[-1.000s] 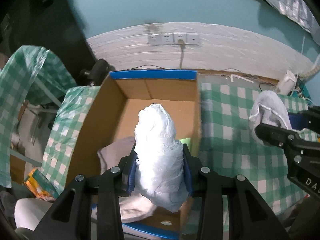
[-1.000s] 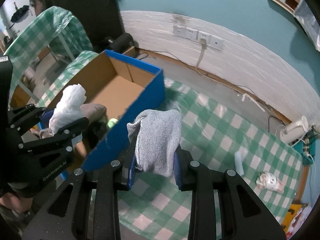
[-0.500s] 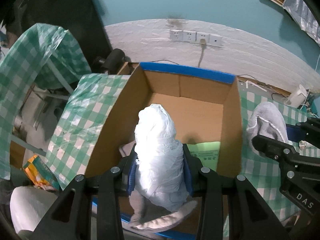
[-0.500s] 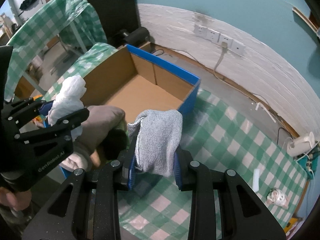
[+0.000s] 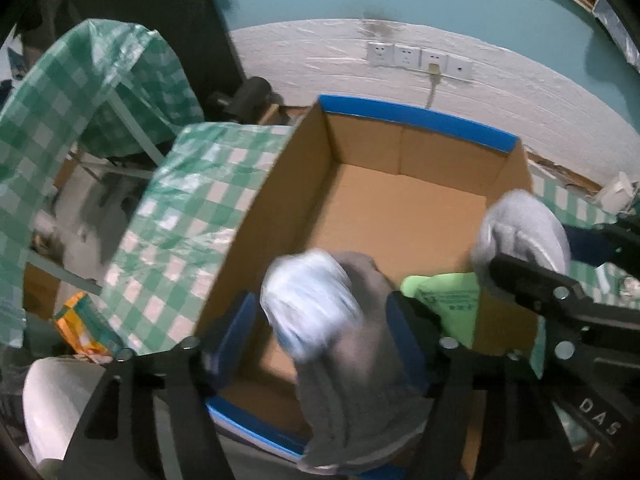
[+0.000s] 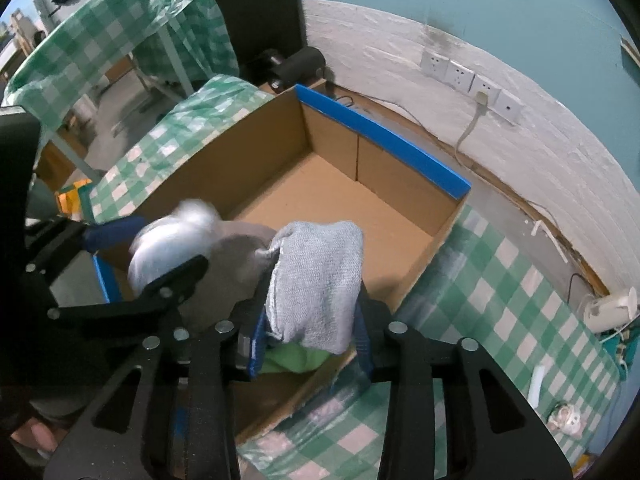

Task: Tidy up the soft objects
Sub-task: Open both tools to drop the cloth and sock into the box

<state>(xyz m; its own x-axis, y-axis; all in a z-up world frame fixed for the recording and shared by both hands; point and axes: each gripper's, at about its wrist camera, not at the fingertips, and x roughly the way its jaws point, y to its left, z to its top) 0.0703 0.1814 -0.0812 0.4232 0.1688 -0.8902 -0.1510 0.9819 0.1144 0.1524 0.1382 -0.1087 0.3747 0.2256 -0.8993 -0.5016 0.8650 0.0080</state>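
The left gripper (image 5: 320, 328) hangs over the near end of the open cardboard box with blue-taped rims (image 5: 400, 208), its jaws spread wide; the crumpled white plastic bundle (image 5: 310, 300) sits blurred between them, and whether either finger touches it cannot be told. The right gripper (image 6: 310, 324) hovers at the box's near right corner, jaws clamped on a folded light-grey knitted cloth (image 6: 318, 280). Inside the box, a grey-brown fabric piece (image 5: 356, 380) drapes over the near wall beside a bright green packet (image 5: 444, 300). The box rests on a green-and-white checked tablecloth (image 6: 500, 280), below a teal wall with a white painted band and a row of white sockets (image 6: 472, 82). A small white appliance (image 6: 610, 306) stands at the table's far right edge.
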